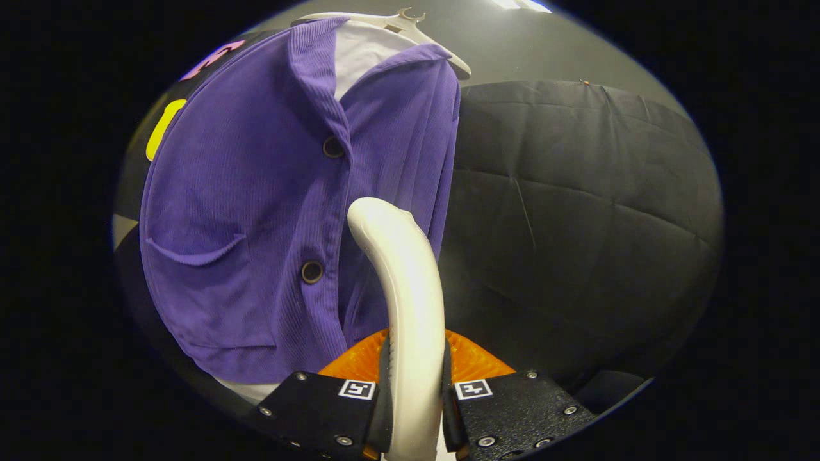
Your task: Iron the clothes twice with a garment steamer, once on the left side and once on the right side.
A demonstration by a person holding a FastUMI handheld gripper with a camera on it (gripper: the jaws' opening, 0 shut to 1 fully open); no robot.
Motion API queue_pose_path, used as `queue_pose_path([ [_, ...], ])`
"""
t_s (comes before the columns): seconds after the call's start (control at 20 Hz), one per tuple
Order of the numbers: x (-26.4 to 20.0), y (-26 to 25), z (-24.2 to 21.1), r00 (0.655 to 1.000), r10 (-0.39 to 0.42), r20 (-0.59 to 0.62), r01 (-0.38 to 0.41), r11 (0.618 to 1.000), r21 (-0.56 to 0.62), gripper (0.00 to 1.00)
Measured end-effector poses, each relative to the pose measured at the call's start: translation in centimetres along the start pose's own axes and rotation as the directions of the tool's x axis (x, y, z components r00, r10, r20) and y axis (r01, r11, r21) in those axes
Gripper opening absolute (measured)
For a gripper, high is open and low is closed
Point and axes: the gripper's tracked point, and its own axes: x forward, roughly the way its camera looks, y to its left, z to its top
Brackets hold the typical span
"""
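Note:
A purple corduroy jacket [256, 211] hangs on a white hanger [397, 22] over a white shirt [362, 54], with a chest pocket and two dark buttons down its front. My gripper [415, 384] is shut on the white curved handle of the garment steamer [403, 282], which rises between both fingers. The steamer's top end sits against the jacket's right front panel, just right of the button line. The steamer's head is hidden from me behind its handle.
The black cloth booth wall [576, 211] fills the space right of the jacket. A grey ceiling with a light [522, 5] shows above the hanger.

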Motion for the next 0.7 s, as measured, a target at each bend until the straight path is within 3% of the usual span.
queue_pose_path([
  [0.3,0.1,0.2,0.1,0.997,0.030,-0.072,-0.031,0.999,-0.013,0.31],
  [0.7,-0.6,0.1,1.4,0.977,0.165,-0.133,-0.170,0.985,-0.031,0.31],
])
